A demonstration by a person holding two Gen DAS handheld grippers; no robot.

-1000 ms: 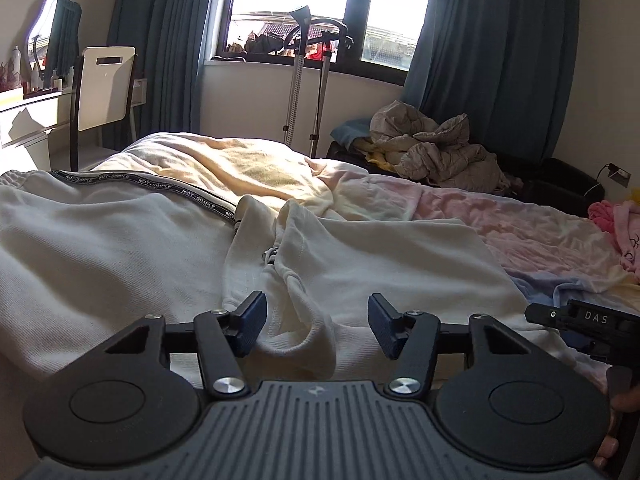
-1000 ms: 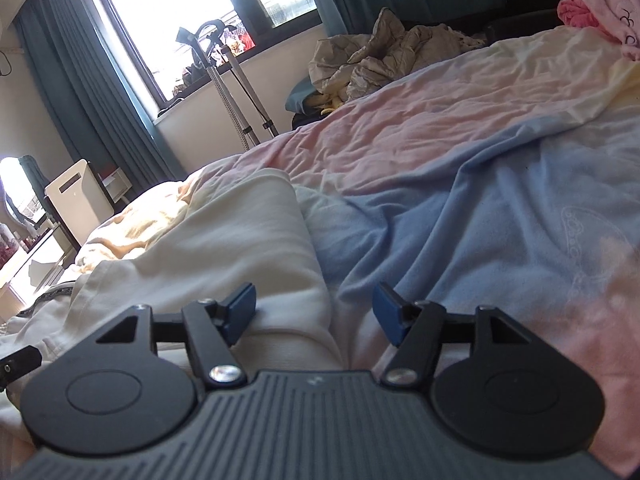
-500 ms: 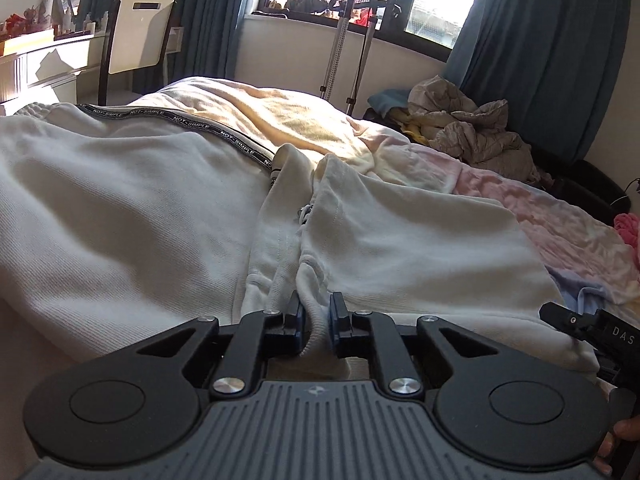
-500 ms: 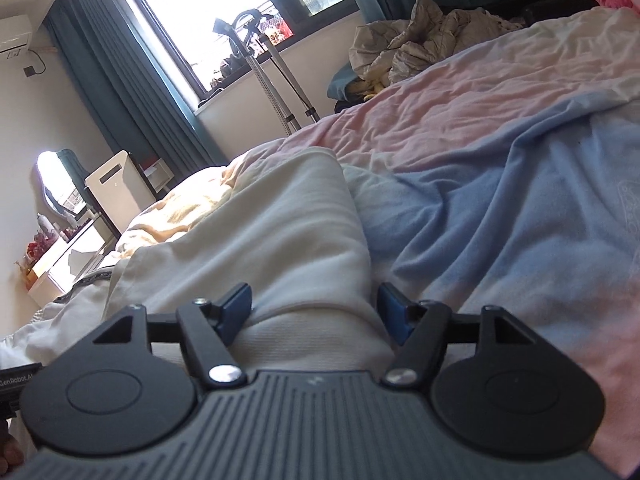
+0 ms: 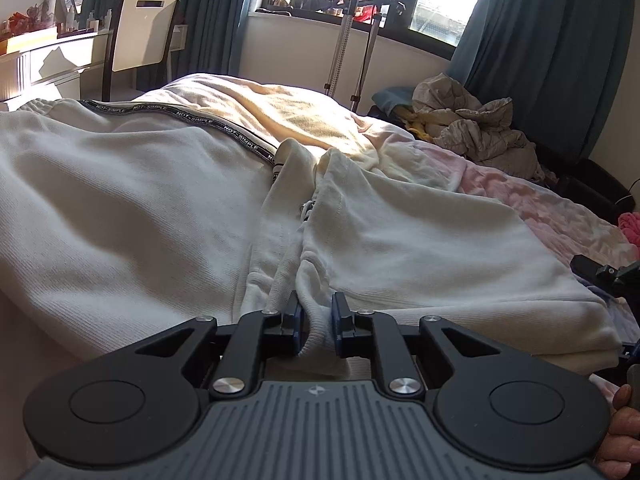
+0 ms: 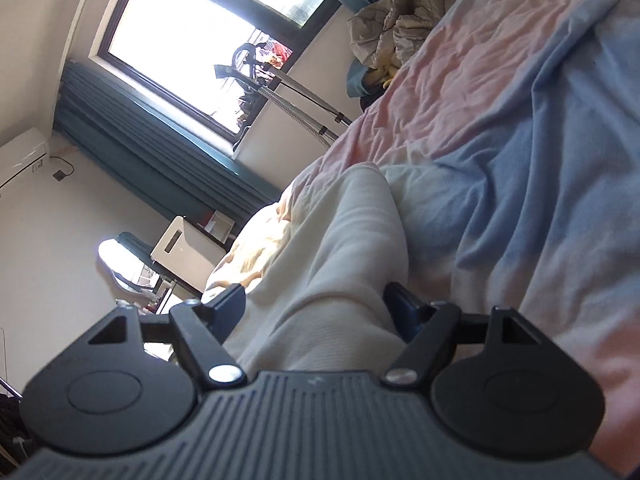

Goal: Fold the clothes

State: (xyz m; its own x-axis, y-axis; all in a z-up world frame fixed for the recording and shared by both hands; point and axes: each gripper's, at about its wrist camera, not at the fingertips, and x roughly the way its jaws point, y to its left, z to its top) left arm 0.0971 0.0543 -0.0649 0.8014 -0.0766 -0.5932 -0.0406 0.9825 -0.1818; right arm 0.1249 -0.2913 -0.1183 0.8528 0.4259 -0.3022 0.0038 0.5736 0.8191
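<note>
A cream garment (image 5: 360,248) is spread across the bed (image 5: 532,208), over a pink and blue sheet (image 6: 520,128). A bunched fold at its near edge is clamped in the left tongs (image 5: 315,326). The right tongs (image 6: 316,304) are opening, with a thick fold of the garment lying between the parted jaws.

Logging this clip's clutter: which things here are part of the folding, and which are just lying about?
In the job: cream sweatpants; left gripper, shut on them; right gripper, jaws opening, the fabric between them.
Lying about: crumpled beige bedding; pink garment; white chair.
</note>
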